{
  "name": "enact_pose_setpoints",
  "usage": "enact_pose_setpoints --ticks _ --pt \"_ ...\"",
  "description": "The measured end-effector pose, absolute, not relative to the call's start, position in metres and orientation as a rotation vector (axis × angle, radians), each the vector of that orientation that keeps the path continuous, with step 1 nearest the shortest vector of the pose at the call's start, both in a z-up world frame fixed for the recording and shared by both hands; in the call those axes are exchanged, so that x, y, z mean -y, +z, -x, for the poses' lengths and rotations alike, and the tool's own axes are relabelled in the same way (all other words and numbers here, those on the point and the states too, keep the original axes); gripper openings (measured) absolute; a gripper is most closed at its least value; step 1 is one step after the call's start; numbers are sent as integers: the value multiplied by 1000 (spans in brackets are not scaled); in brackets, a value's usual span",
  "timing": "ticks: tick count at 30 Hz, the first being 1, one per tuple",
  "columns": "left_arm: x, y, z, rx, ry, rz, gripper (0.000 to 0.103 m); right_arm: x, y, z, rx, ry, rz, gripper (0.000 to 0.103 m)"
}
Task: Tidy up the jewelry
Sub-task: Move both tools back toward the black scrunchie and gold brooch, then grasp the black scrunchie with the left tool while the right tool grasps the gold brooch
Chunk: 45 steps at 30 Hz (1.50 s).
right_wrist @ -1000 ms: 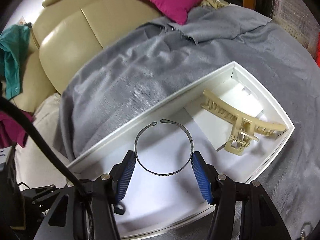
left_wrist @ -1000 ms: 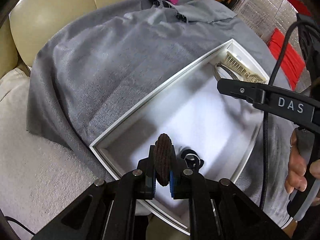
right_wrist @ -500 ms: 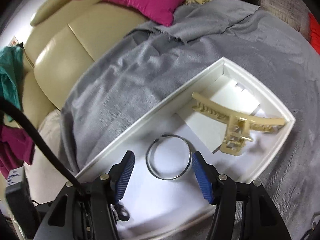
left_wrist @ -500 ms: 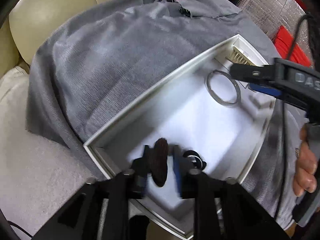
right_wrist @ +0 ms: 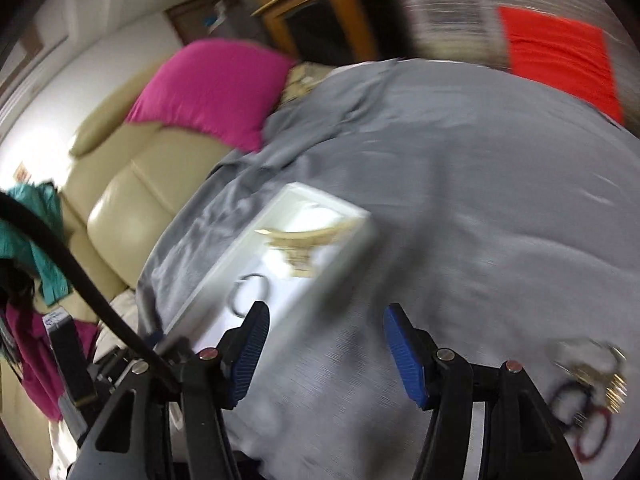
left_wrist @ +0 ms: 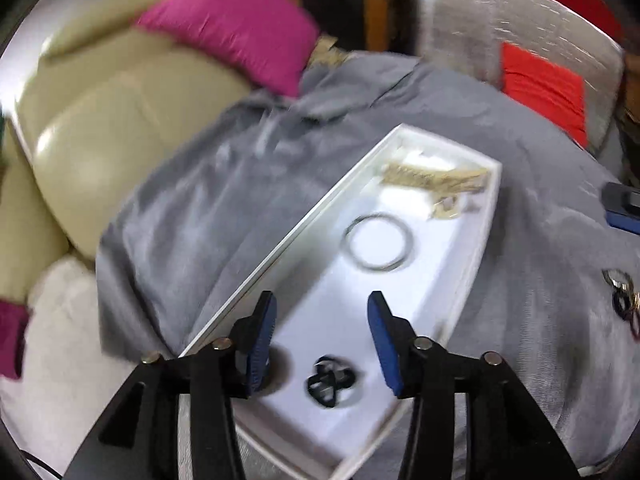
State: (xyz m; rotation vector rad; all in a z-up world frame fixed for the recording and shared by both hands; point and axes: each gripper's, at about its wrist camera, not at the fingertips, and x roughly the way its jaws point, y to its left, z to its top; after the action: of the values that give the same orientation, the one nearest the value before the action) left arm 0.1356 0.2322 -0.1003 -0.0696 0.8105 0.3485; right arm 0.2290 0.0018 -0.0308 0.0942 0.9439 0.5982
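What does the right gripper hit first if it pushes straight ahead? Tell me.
Most likely bare gray cloth. The open right gripper points just past the white tray's right edge; blur and unclear depth make this uncertain.

— What lies in the shallow white rectangular tray (left_wrist: 472, 256)?
— A thin grey metal bangle (left_wrist: 378, 242) lying flat mid-tray, a cream plastic claw clip (left_wrist: 436, 182) at the far end, small black bands (left_wrist: 330, 380) at the near end.

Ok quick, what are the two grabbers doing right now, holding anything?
Left gripper: open, holding nothing, above the white tray.
Right gripper: open, holding nothing, over the grey cloth.
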Motion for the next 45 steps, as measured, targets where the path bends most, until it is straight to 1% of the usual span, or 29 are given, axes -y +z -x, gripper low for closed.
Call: enact_pose_setpoints --ticks 4,8,12,16,25,29,32,34,42,44,45 --pt "-194 -90 -137 -753 272 -6 53 83 -31 -219 -927 520 -166 64" --pt "-151 -85 -149 -751 153 -8 53 167 -37 -213 -912 431 -294 62" --pt "-104 -86 -162 -755 52 -28 53 227 -53 -212 -916 385 -449 62" --pt "-58 -90 -166 -785 -44 -29 53 258 -77 -216 -965 381 -552 62" --pt "26 -107 -193 -850 -218 -55 53 275 -105 -233 -1052 352 -594 62" --pt "44 -119 -208 -902 -269 -60 53 271 -113 -241 -1082 348 -579 62" --pt "49 -123 -214 -925 -288 -65 53 263 -118 -248 -1111 321 -536 62" --pt "48 -123 -215 -933 -293 -57 53 257 -120 -251 -1121 300 -490 60" --pt "30 -121 -217 -939 -266 -34 53 240 -122 -257 -1110 251 -372 60" --pt "29 -121 -214 -940 -265 -35 53 237 -122 -256 -1102 233 -337 57" --pt "29 -121 -213 -941 -270 -34 53 234 -122 -256 -1099 218 -315 53"
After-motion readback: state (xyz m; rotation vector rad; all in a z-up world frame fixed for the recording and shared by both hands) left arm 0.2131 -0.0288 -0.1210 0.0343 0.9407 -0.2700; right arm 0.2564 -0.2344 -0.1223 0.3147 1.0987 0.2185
